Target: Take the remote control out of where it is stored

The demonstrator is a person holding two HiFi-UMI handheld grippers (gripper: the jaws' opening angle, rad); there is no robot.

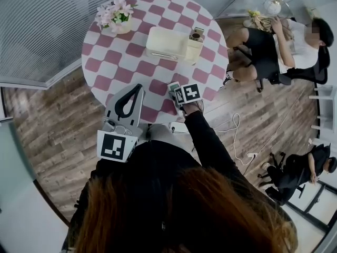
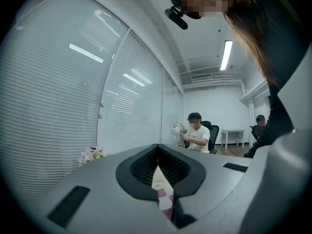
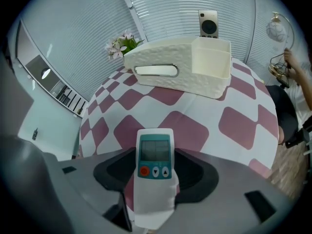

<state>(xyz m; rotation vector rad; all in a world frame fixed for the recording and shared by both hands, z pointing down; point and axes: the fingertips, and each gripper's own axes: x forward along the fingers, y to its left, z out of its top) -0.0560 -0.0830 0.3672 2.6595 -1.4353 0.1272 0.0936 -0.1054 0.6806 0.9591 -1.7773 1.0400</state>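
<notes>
A white remote control (image 3: 155, 152) with a small screen and an orange button sits between the jaws of my right gripper (image 3: 154, 186), which is shut on it. In the head view this remote (image 1: 173, 90) hangs over the near edge of the round checkered table (image 1: 113, 62). A cream organizer box (image 3: 180, 67) stands at the table's middle. A second, dark-faced remote (image 3: 208, 24) sticks up out of its end compartment. My left gripper (image 1: 139, 87) hovers at the table's near-left edge, jaws together with nothing between them.
A pot of pink flowers (image 1: 115, 16) stands at the table's far left. Glass walls with blinds (image 1: 47, 25) run along the left. One person sits on a chair (image 1: 274, 46) right of the table and another (image 1: 300, 167) lower right. Cables (image 1: 237, 136) lie on the wooden floor.
</notes>
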